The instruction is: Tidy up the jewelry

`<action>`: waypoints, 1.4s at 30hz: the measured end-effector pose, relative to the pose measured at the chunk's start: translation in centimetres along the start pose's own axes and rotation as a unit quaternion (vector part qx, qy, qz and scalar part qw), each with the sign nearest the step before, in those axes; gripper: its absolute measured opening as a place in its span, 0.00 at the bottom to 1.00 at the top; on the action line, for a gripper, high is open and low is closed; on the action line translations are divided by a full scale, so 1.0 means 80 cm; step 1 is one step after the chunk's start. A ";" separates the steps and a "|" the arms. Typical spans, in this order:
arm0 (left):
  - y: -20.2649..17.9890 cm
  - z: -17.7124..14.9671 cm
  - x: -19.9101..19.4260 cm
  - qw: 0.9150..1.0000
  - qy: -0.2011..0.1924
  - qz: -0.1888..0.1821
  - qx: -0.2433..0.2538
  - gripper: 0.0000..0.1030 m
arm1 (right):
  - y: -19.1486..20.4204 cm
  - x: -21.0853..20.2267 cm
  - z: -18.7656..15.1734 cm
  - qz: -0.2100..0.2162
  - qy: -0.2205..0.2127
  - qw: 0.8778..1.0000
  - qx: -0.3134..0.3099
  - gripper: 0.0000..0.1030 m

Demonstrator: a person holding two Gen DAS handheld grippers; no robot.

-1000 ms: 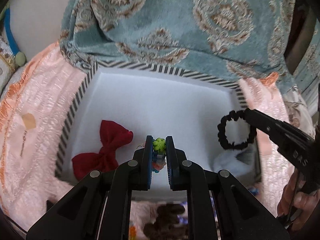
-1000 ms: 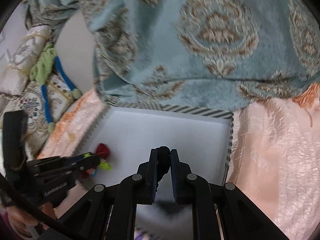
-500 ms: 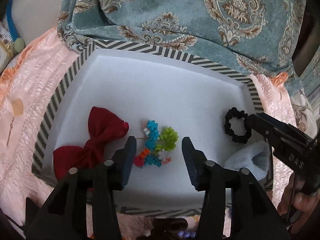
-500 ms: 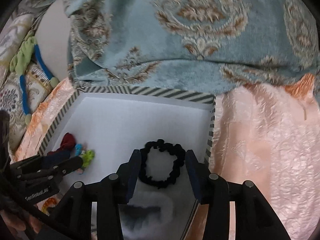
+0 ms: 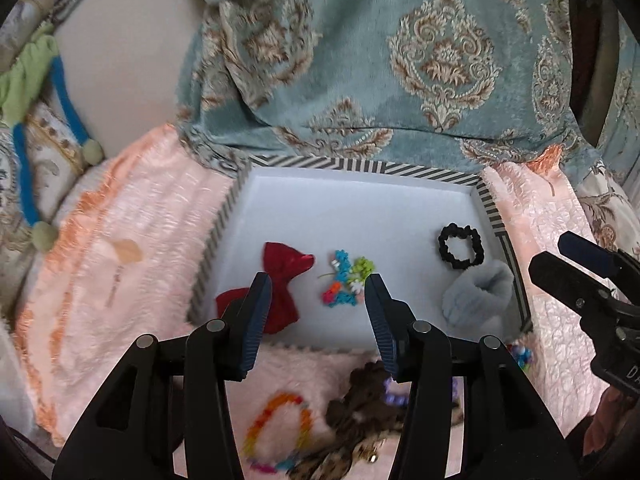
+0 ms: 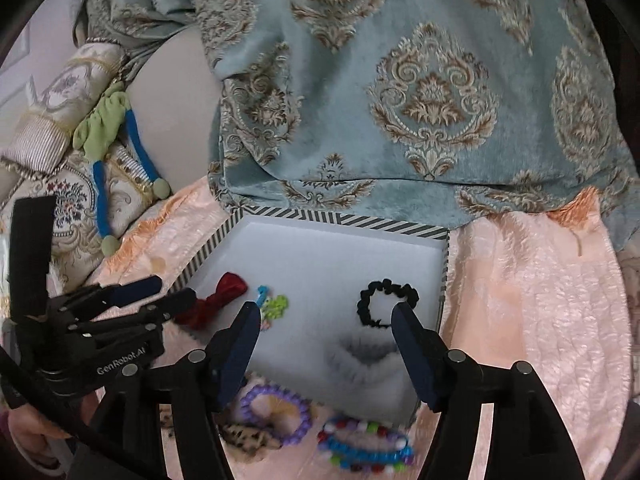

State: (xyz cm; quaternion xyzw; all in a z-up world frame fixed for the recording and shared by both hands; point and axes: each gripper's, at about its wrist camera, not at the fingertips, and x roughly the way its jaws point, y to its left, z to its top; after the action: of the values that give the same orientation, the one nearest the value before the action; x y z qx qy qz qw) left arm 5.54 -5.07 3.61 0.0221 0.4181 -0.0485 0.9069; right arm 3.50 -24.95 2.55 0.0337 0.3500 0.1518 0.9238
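Left wrist view, left gripper [image 5: 316, 312]: fingers stand wide apart with nothing between them, above the near wall of the striped box [image 5: 360, 168].
Right gripper [image 6: 324, 344]: jaws are opening, nothing between the pads; it hangs over the box's near right corner.
Bead cluster [image 5: 346, 278]: blue, green and orange, lying loose on the white floor just beyond the left fingertips, beside the red bow [image 5: 280, 284].
Black scrunchie [image 6: 386, 304]: flat on the floor near the right wall, just past the right fingertips and clear of them.
Grey fluffy piece [image 5: 478, 298]: in the near right corner, next to the scrunchie; what it is I cannot tell, probably a furry hair tie.
Left to sort: on the pink cover in front of the box lie an orange bead bracelet [image 5: 278, 432], a purple coil tie [image 6: 276, 412], a mixed bead bracelet [image 6: 364, 446] and a leopard-print scrunchie [image 6: 248, 440].
Step in hand: judged as drawing clear after a drop and going for the next piece.
Doing it well: lift each gripper clear over the near wall so it does not snag; keep the jaws wide; come down across one strand of a bracelet rather than into the heap; keep the two grippers apart, since their targets lie close together.
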 end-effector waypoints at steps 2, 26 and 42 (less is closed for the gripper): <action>0.002 -0.008 -0.016 1.000 -0.009 0.006 0.000 0.47 | 0.010 -0.013 -0.005 0.005 -0.005 1.000 -0.004 0.64; 0.022 -0.098 -0.091 0.997 -0.050 0.043 -0.035 0.47 | 0.058 -0.084 -0.079 -0.004 0.000 1.000 -0.006 0.69; 0.022 -0.115 -0.119 0.995 -0.075 0.061 -0.033 0.47 | 0.069 -0.103 -0.093 -0.002 -0.004 1.000 -0.003 0.70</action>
State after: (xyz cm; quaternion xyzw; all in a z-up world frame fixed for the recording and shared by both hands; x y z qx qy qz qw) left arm -7.38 -1.92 4.85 0.0141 0.3483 0.0186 0.9371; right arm -8.67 -22.52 3.13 0.0304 0.3458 0.1511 0.9256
